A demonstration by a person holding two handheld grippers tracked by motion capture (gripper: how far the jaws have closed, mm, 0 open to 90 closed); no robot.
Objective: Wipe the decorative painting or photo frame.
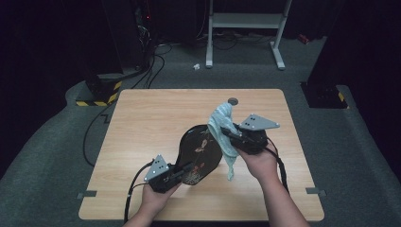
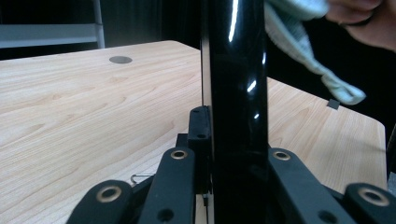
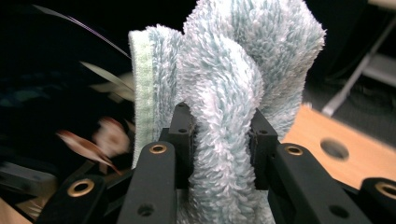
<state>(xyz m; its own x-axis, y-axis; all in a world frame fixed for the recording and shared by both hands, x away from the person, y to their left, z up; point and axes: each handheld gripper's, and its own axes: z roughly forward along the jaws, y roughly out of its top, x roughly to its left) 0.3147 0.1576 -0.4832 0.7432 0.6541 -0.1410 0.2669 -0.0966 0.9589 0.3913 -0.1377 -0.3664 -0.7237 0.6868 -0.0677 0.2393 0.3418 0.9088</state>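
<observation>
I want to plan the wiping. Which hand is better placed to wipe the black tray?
Right: its tongs are shut on the cloth beside the tray, while the left tongs grip the tray's edge.

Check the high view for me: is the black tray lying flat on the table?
No: the left tool holds the black tray raised on edge above the table, while the right tool presses a towel against it.

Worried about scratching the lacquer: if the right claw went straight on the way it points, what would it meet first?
Probably the black tray, with the held cloth leading; depth is unclear.
</observation>
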